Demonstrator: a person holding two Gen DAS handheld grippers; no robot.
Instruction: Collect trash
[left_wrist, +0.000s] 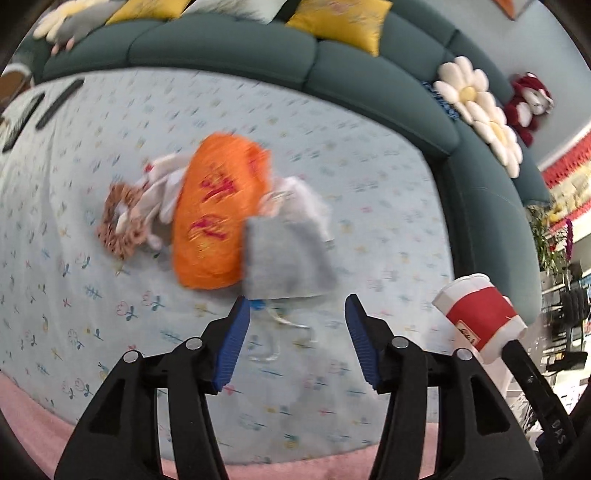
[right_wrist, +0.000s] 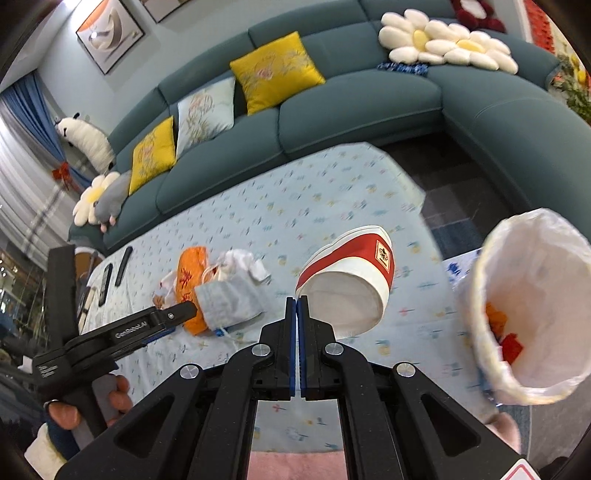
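Right now the right tool (right_wrist: 297, 301) is pinching the rim of a red-and-white paper cup (right_wrist: 351, 278), its blue pads pressed together on just a thin edge of the cup's mouth, so the cup is hanging tipped on its side out ahead of the tool and above the surface (right_wrist: 332, 184). That narrow grip is the main worry: the cup is looking likely to swivel or slide out if the tool is swinging quickly toward the bin (right_wrist: 532, 314), which is waiting just to the tool's right, lined with a white bag and already holding some orange and red scraps. A miss could also knock the light bin over, since its rim is leaning toward the tool.

Meanwhile the left tool (left_wrist: 297, 317) is hanging with its fingers apart and nothing between them, just short of a grey pouch (left_wrist: 286, 258). Directly beyond the pouch an orange wrapper (left_wrist: 218, 210) is lying against it, with crumpled white paper (left_wrist: 166, 184) and a brown scrunchie (left_wrist: 120, 221) further out to the left. A white cord (left_wrist: 284, 325) is trailing under the tool; closing there might be snagging the cord or the tablecloth instead of trash. The view is blurred, so the exact contact is unclear.
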